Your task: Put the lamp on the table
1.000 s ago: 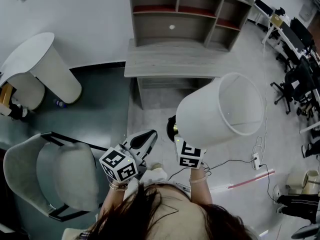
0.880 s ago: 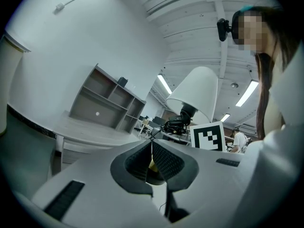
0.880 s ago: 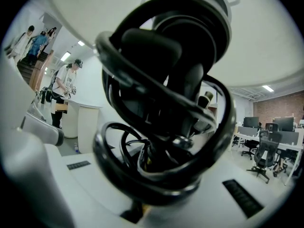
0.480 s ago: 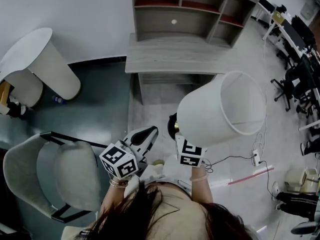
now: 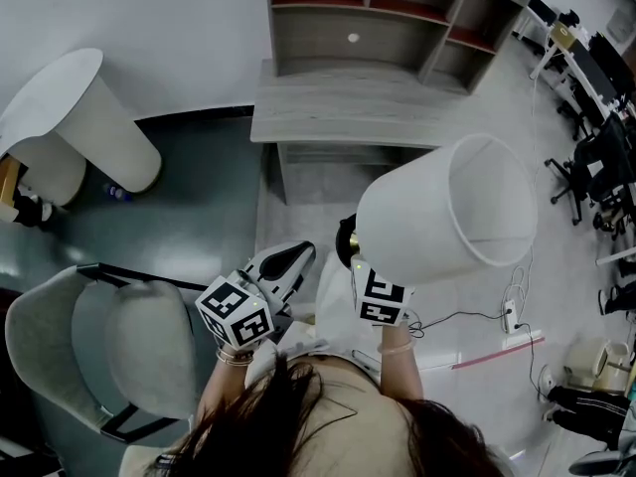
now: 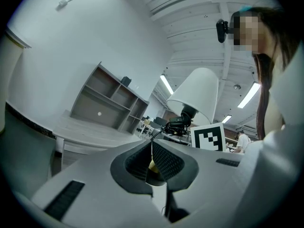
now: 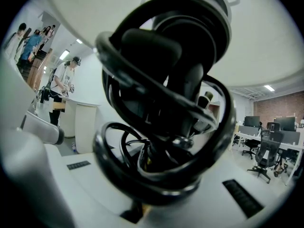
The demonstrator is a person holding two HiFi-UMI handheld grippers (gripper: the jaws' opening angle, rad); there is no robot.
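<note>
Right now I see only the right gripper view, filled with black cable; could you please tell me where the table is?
Observer: The grey table stands ahead, in front of the shelf unit, apart from the lamp.
Operator: Is the shade upright?
Observer: No, its white shade tilts, open end toward the head view's right.
Operator: And the left gripper?
Observer: The left gripper is shut, holding nothing.

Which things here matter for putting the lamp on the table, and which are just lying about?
For the job: lamp, clamped by the right gripper; table below the shelves.
Just lying about: armchair; white round stand; office chairs; power strip on the floor.
</note>
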